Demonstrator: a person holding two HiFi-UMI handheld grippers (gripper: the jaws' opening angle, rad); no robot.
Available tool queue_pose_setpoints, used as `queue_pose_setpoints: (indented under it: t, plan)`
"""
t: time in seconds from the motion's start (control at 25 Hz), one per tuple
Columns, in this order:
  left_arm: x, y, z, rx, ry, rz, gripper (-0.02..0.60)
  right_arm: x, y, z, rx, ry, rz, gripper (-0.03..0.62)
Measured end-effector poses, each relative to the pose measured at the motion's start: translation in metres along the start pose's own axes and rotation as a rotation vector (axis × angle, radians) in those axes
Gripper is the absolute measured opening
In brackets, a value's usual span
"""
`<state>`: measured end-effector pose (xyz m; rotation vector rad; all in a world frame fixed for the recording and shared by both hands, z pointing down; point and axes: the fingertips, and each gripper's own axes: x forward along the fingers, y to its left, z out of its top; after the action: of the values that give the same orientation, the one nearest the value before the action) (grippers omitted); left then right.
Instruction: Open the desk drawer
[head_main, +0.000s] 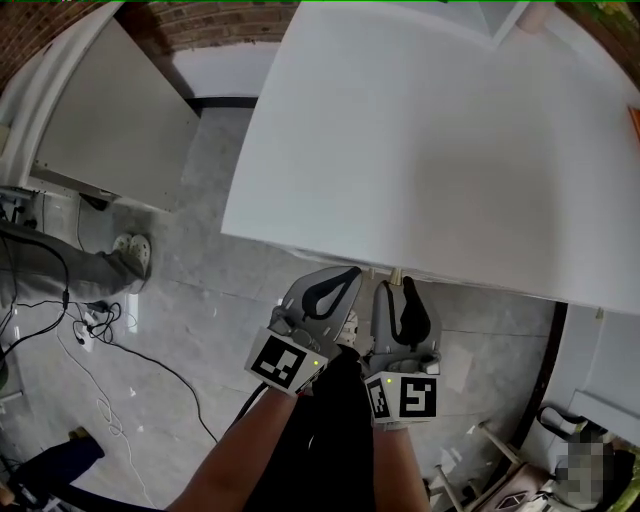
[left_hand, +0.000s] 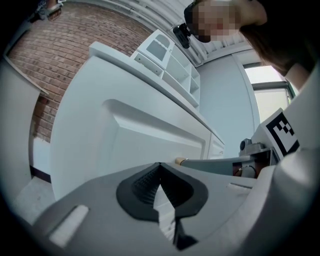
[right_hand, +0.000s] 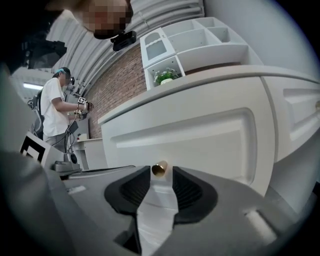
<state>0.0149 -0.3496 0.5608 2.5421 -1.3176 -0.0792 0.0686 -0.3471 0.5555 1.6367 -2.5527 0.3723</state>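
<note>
Bright, even, diffuse light fills the head view. The white desk top looks almost featureless, with only a faint grey shade across its middle. The wide lens bows its straight edges. Both gripper views darken to a black ring at the corners and are soft close to the lens. In the left gripper view, a window at the upper right is blown out with daylight. In the right gripper view, the brass knob is fairly sharp and carries a small glint.

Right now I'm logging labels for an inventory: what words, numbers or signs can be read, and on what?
None: no words, numbers or brands are readable.
Left cube on the left tool: square black-and-white markers, no letters.
Right cube on the right tool: the same.
Drawer front: blank.
</note>
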Motion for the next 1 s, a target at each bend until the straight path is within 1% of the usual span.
queue_pose_setpoints:
  t: [0.08, 0.16, 0.32, 0.52, 0.64, 0.68, 0.76, 0.8, 1.0]
  plan:
    - [0.003, 0.0, -0.003, 0.019, 0.012, -0.007, 0.002, 0.003, -0.001, 0.0, 0.002, 0.001, -0.003, 0.127]
    - [0.003, 0.002, -0.001, 0.02, 0.009, -0.007, 0.002, 0.006, 0.0, 0.001, 0.002, -0.004, -0.014, 0.127]
    - [0.004, 0.007, 0.0, 0.038, 0.007, -0.007, 0.002, 0.01, -0.001, 0.002, 0.038, -0.015, -0.054, 0.126]
    - [0.003, 0.006, 0.0, 0.039, 0.015, -0.01, 0.002, 0.01, 0.001, 0.001, 0.04, -0.007, -0.077, 0.126]
    - [0.003, 0.008, 0.002, 0.037, 0.015, -0.007, 0.002, 0.012, 0.002, 0.001, 0.041, -0.005, -0.075, 0.121]
    - [0.003, 0.008, 0.001, 0.037, 0.014, -0.005, 0.002, 0.013, 0.003, -0.001, 0.044, 0.003, -0.072, 0.118]
    - [0.003, 0.007, 0.0, 0.036, 0.017, -0.002, 0.002, 0.015, 0.004, -0.006, 0.056, 0.024, -0.072, 0.086]
    - [0.003, 0.006, -0.001, 0.034, 0.018, -0.002, 0.002, 0.015, 0.003, -0.007, 0.062, 0.025, -0.077, 0.085]
    - [0.003, 0.006, 0.003, 0.04, 0.016, -0.011, 0.002, 0.012, 0.002, 0.002, 0.101, -0.019, -0.099, 0.091]
